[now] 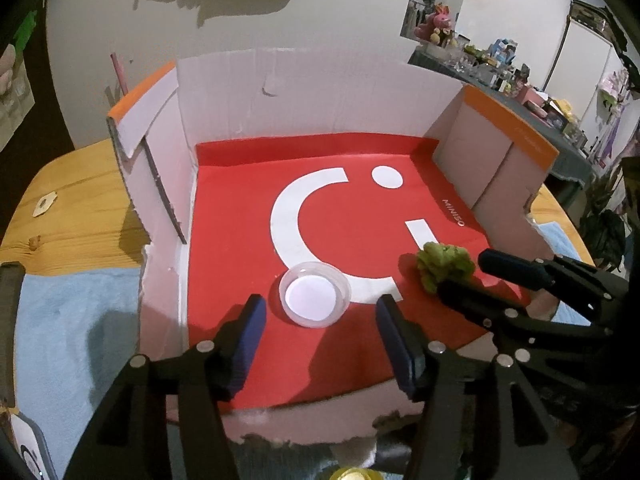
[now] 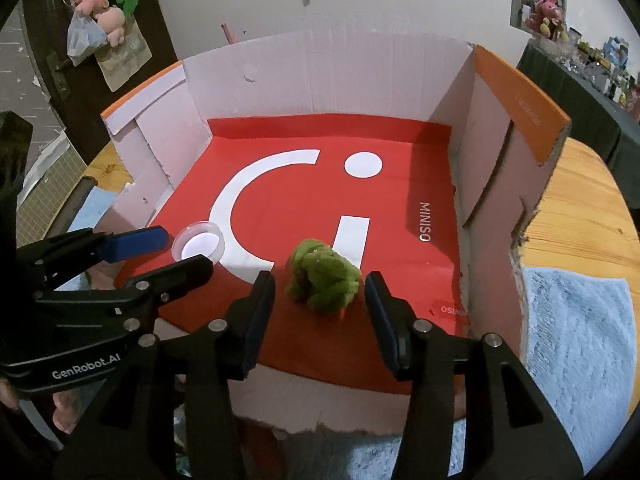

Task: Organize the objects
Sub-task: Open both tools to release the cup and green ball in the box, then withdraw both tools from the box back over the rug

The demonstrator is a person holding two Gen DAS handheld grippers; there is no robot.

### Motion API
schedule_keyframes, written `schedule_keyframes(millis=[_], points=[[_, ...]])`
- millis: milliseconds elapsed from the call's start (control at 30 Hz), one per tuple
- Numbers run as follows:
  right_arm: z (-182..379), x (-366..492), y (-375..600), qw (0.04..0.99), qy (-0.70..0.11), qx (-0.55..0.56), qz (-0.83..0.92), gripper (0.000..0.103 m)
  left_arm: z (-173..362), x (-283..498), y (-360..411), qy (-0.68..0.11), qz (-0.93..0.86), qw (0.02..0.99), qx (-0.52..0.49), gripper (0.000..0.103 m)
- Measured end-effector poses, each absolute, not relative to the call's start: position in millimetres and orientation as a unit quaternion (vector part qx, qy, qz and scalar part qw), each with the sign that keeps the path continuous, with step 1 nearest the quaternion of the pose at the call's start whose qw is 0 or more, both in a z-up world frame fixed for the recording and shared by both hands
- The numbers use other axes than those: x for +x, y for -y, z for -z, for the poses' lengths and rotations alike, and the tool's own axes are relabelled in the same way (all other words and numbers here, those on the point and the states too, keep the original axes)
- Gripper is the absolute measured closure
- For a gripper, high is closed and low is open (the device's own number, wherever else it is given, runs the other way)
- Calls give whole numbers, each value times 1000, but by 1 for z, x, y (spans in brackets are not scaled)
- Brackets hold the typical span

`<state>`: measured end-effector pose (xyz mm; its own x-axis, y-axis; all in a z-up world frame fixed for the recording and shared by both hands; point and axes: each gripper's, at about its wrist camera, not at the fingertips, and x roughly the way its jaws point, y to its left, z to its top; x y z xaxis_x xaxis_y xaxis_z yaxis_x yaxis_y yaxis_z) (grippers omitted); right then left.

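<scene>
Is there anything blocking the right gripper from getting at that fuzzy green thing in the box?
Nothing visible. The green toy lies on the red box floor just ahead of the open right gripper.

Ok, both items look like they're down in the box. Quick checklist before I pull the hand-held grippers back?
1. Clear cup upright on red liner: ok.
2. Left hand-held gripper open, pads off the cup: ok.
3. Green plush resting on liner: ok.
4. Right hand-held gripper open, pads off the plush: ok.
5. Cup and plush apart: ok.
6. Plush snagged on a pad: cannot tell.
</scene>
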<state>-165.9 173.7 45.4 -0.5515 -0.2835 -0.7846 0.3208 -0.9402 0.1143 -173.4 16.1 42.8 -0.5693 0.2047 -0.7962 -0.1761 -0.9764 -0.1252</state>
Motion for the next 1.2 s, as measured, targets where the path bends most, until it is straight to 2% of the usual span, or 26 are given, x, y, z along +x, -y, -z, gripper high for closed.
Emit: schedule_keyframes(millis=[200, 233, 300, 533, 600, 733, 800, 1067, 1200], points=[[-55, -151, -178, 171, -20, 429, 887, 51, -53, -160, -13, 12, -896, 91, -434, 27], [-57, -149, -178, 171, -20, 426, 888, 50, -54, -158, -12, 13, -898, 89, -431, 27], [-60, -143, -179, 169, -24, 420, 891, 39, -57, -153, -9, 14, -900, 86, -427, 26], [-70, -119, -182, 169, -30, 405, 898, 37, -65, -131, -4, 12, -907, 76, -414, 19], [-72, -113, -183, 169, -31, 403, 899, 32, -68, -123, -4, 11, -909, 75, -410, 13], [-77, -97, -185, 166, -34, 391, 904, 29, -71, -110, -4, 6, -913, 72, -402, 12], [-79, -91, -187, 166, -33, 388, 906, 24, -71, -105, -5, 3, -913, 73, -402, 12], [-80, -71, -190, 161, -35, 384, 909, 21, -73, -85, -4, 0, -917, 72, -393, 4], [-81, -62, -191, 161, -37, 381, 909, 15, -74, -78, -4, 0, -918, 72, -391, 4]])
